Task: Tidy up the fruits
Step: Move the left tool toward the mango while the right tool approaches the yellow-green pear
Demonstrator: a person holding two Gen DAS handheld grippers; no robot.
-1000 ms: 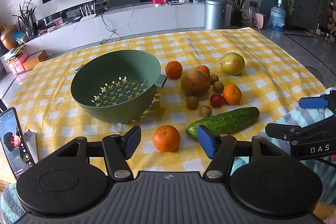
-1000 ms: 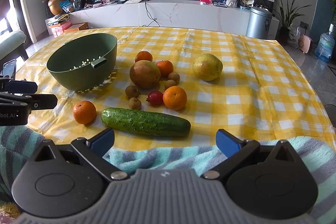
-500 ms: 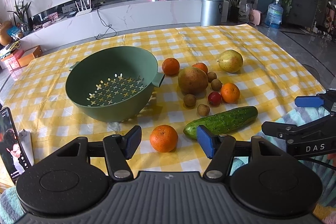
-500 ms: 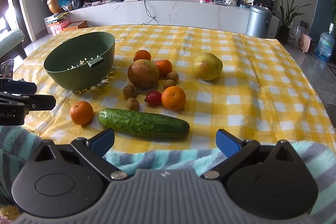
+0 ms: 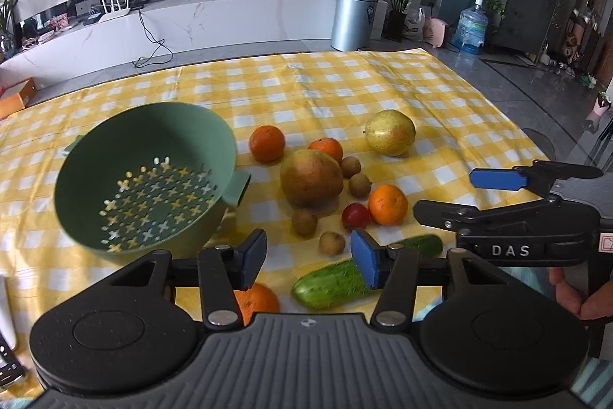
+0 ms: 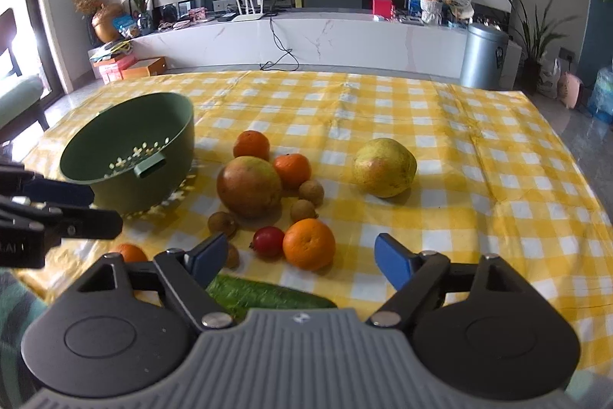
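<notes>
A green colander [image 5: 141, 179] [image 6: 130, 152] stands empty at the left of the checked table. Beside it lie a big brownish fruit [image 5: 311, 178] [image 6: 249, 186], a yellow-green pear-like fruit [image 5: 390, 132] [image 6: 384, 166], oranges [image 5: 387, 204] [image 6: 308, 243], a small red fruit [image 5: 355, 215] [image 6: 268, 242], several small brown fruits [image 5: 304, 222] and a cucumber [image 5: 333, 284] [image 6: 264, 296]. My left gripper [image 5: 308, 257] is open and empty, above a near orange [image 5: 256, 299] and the cucumber. My right gripper [image 6: 297, 257] is open and empty, just short of the orange and red fruit.
A yellow checked cloth [image 6: 479, 179] covers the table. The right gripper shows at the right of the left wrist view [image 5: 536, 217]. A phone edge [image 5: 5, 351] lies at the near left. A striped towel [image 6: 15, 301] lies along the near edge.
Both grippers have moved forward over the table toward the fruits. The near orange and the cucumber have slid under them in view. Both stay open.
</notes>
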